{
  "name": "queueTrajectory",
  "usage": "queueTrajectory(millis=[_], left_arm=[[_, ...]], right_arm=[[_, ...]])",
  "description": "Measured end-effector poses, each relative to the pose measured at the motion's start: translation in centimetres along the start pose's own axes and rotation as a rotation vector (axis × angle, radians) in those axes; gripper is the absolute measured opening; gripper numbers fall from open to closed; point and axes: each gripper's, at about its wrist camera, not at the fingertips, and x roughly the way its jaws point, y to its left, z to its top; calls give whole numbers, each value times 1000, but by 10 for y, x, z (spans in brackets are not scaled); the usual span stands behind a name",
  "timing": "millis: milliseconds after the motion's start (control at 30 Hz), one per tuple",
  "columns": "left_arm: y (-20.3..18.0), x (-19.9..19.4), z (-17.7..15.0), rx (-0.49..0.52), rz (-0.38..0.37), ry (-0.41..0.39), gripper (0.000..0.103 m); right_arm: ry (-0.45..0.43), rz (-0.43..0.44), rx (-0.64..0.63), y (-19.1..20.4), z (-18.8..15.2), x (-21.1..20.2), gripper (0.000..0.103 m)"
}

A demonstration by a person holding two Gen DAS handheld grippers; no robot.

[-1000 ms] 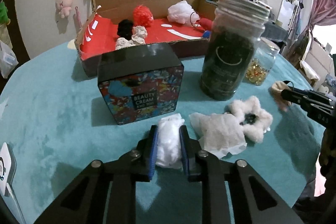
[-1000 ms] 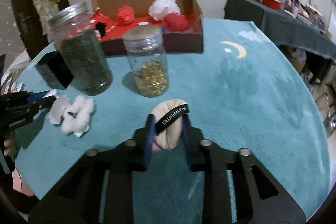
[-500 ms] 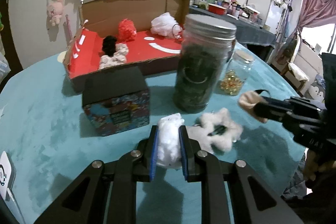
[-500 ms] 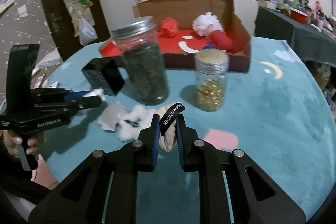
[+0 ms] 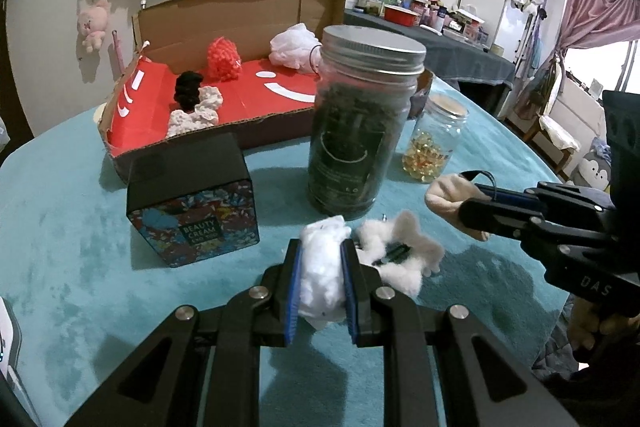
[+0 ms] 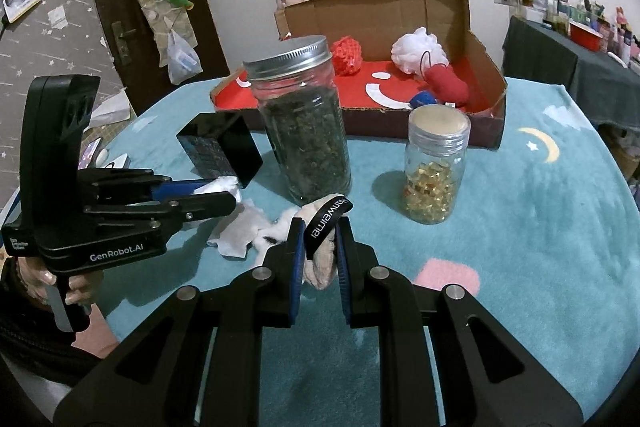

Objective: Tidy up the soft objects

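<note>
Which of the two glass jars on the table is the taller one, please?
The jar of dark dried leaves with the metal screw lid is taller; the small jar of golden capsules beside it reaches only partway up it.

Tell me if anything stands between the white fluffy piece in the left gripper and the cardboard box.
Yes. The black beauty cream box and the tall jar of dried leaves stand between the white fluffy piece and the cardboard box; a gap lies between them.
</note>
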Motion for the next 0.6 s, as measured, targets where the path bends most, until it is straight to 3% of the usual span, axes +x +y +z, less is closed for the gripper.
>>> queueTrajectory(millis=[600], left_arm=[[0, 1, -1, 2, -5, 3, 20]], right_arm=[[1, 1, 0, -1, 0, 0, 14]])
